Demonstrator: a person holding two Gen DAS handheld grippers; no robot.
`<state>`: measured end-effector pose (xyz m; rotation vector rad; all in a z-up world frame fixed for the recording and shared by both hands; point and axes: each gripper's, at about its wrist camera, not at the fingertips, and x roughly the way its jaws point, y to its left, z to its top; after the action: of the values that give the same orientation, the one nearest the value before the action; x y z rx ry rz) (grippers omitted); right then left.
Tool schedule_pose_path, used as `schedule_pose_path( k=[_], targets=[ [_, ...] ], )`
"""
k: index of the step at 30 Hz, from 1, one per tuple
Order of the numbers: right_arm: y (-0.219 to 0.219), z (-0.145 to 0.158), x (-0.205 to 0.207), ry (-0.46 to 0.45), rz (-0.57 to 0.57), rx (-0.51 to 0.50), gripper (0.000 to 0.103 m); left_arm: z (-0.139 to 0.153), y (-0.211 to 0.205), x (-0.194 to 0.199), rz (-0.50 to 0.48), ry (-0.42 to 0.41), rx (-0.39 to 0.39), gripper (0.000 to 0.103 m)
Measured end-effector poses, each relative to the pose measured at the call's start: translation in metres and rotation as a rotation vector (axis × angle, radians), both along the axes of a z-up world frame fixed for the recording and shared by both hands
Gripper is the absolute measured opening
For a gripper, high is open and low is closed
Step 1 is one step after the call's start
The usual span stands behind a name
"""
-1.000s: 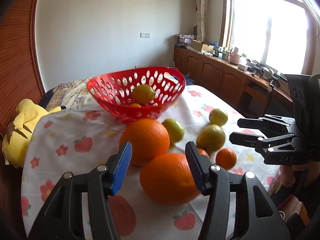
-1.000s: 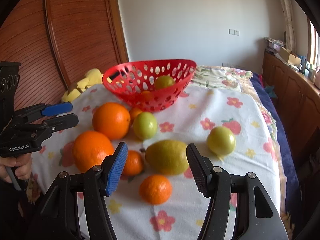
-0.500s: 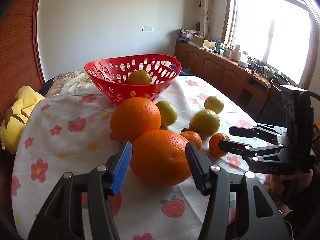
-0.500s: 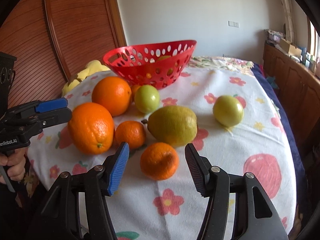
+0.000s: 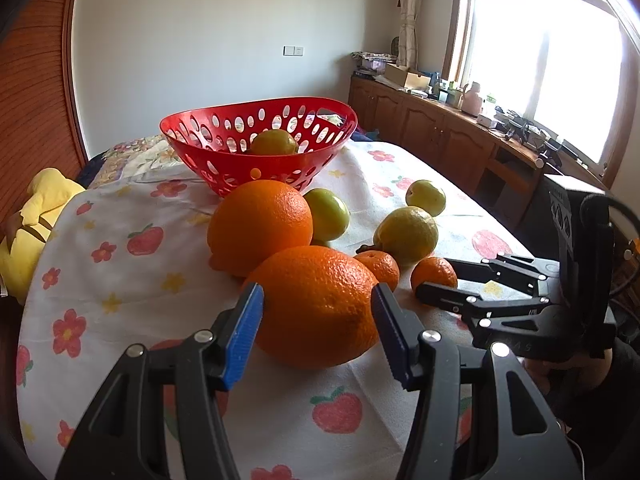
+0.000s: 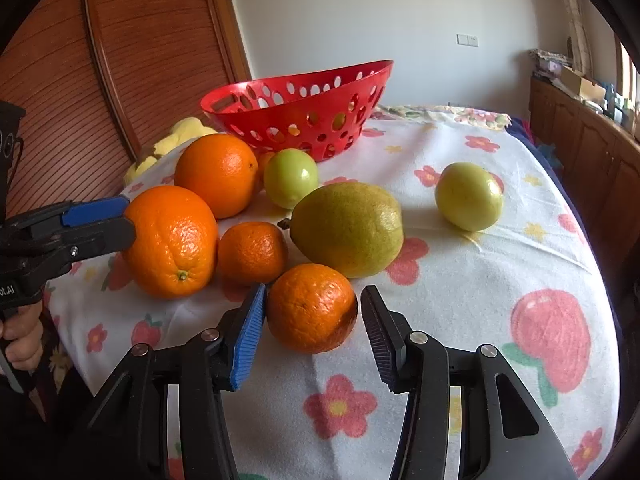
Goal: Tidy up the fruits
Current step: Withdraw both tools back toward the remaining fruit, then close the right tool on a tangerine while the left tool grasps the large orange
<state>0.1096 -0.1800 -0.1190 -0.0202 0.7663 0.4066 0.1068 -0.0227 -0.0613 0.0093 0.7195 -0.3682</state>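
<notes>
Flower-printed cloth over the surface (image 6: 460, 280), loose citrus before a red perforated plastic basket (image 6: 304, 120), left gripper (image 5: 317, 294) fingers unclenched either side of a large orange (image 5: 316, 316), right gripper (image 6: 314, 294) fingers just closing round a small mandarin (image 6: 311, 312), one pad short of contact.

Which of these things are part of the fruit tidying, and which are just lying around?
Job: red basket, big oranges, small tangerines, green fruits, left tool, right tool.

Lying about: yellow plush toy, clutter on the cabinets.
</notes>
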Motion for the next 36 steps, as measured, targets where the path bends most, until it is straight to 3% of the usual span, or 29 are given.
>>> schedule_pose_path(
  k=[12, 16, 32, 36],
  targets=[
    [0.006, -0.005, -0.005, -0.034, 0.015, -0.03, 0.048, -0.001, -0.003, 0.004, 0.012, 0.0, 0.017, 0.059],
    [0.009, -0.006, -0.005, -0.039, 0.017, -0.04, 0.048, -0.001, -0.009, 0.006, -0.004, -0.015, 0.057, 0.06],
    [0.012, -0.008, -0.003, -0.051, 0.026, -0.07, 0.048, -0.006, -0.01, 0.011, 0.004, -0.033, 0.059, 0.072],
    [0.012, -0.008, -0.004, -0.053, 0.027, -0.075, 0.048, -0.009, -0.013, 0.013, 0.0, -0.03, 0.086, 0.079]
  ],
)
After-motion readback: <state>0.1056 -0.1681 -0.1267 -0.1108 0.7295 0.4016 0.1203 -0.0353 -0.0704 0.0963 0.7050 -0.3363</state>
